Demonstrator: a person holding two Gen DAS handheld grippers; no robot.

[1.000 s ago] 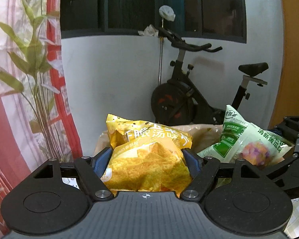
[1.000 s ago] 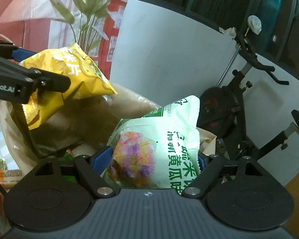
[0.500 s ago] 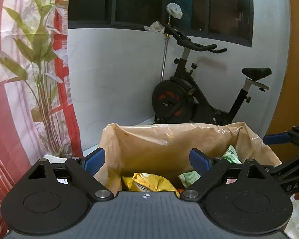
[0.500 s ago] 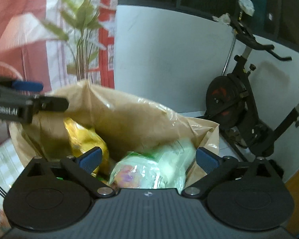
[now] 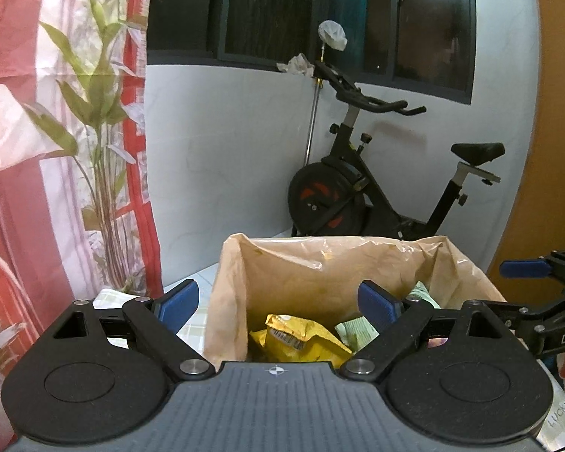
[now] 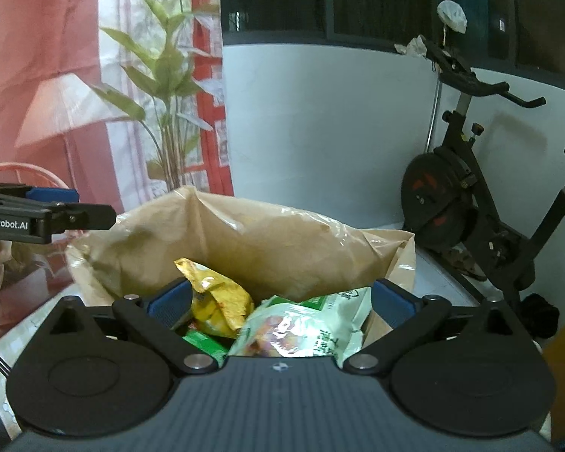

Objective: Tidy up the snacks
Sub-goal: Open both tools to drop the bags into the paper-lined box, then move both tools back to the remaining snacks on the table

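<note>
A brown bag (image 5: pixel 320 263) stands open in front of both grippers; it also shows in the right wrist view (image 6: pixel 267 241). Inside lie a yellow chip packet (image 5: pixel 301 342), also seen in the right wrist view (image 6: pixel 218 297), and a pale green snack packet (image 6: pixel 305 327), partly visible in the left wrist view (image 5: pixel 358 329). My left gripper (image 5: pixel 278 301) is open and empty above the bag's near rim. My right gripper (image 6: pixel 278 297) is open and empty over the bag, just above the green packet. Each gripper appears at the edge of the other's view.
A black exercise bike (image 5: pixel 358 196) stands against the white wall behind the bag. A red and white curtain with printed leaves (image 5: pixel 75 132) hangs at the left. A checked tablecloth (image 5: pixel 192 331) lies under the bag. A green packet (image 6: pixel 203 342) lies deeper in the bag.
One second ago both grippers held packets above the bag. Both opened and dropped the yellow and green packets into the bag, then drew back a little.
</note>
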